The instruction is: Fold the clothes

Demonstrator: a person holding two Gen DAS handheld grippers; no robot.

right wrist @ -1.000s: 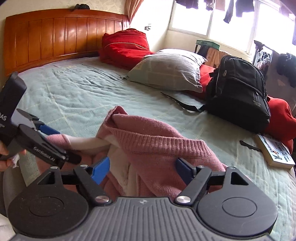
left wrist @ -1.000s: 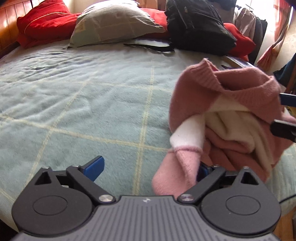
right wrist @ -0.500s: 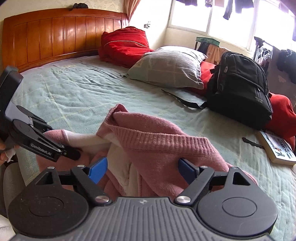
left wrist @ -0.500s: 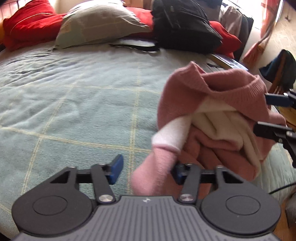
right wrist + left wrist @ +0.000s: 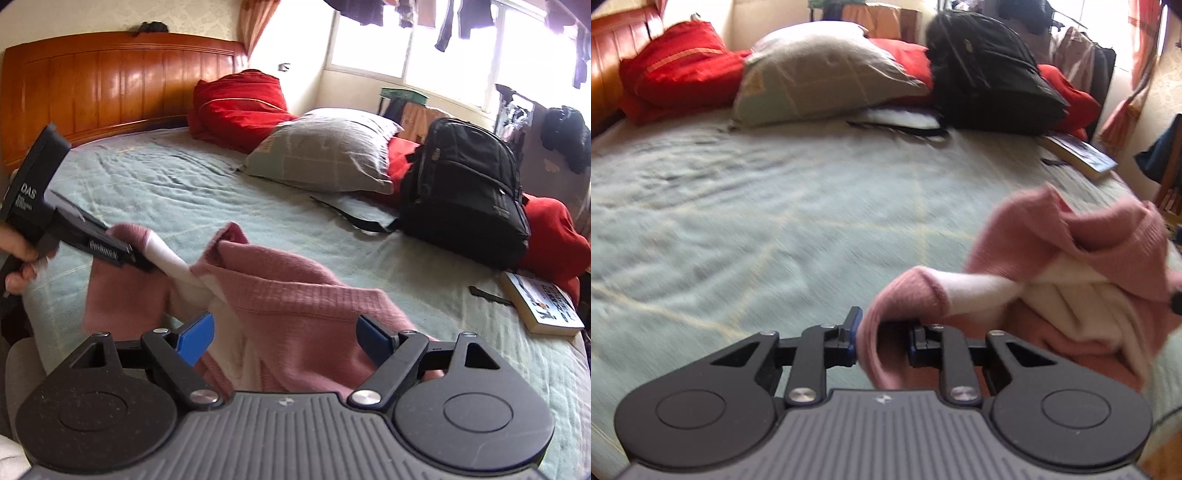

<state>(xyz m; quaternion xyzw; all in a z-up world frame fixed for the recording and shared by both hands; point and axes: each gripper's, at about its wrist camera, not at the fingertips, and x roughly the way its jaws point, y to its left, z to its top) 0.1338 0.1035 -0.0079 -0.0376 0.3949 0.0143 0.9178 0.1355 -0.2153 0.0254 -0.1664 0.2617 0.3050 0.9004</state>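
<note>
The wide bed with its pale green quilted cover stretches ahead of both tongs, and near its foot lies the crumpled pink and cream knitted sweater, bunched just in front of the right tongs and to the right of the left tongs. The biggest risk, as I judge it, is that the whole heap drags across the cover instead of opening out: the sweater is bundled on itself, so a pull on one end may shift the lot toward the bed's edge. Next, the sleeve, a pink cuff with a cream band, is all the left tongs have; their jaws have just been closing and now pinch the cuff's knit, a narrow bite that could slip free or stretch the soft wool if the pull is sharp. The right tongs stand wide, the sweater's body between the blue pads but not visibly squeezed, so nothing anchors the garment; closing here may gather several layers at once and lock the tangle in. Beyond the tongs, the black backpack, grey pillow and paperback book lie well apart, though a wide spread toward the right could reach the book.
</note>
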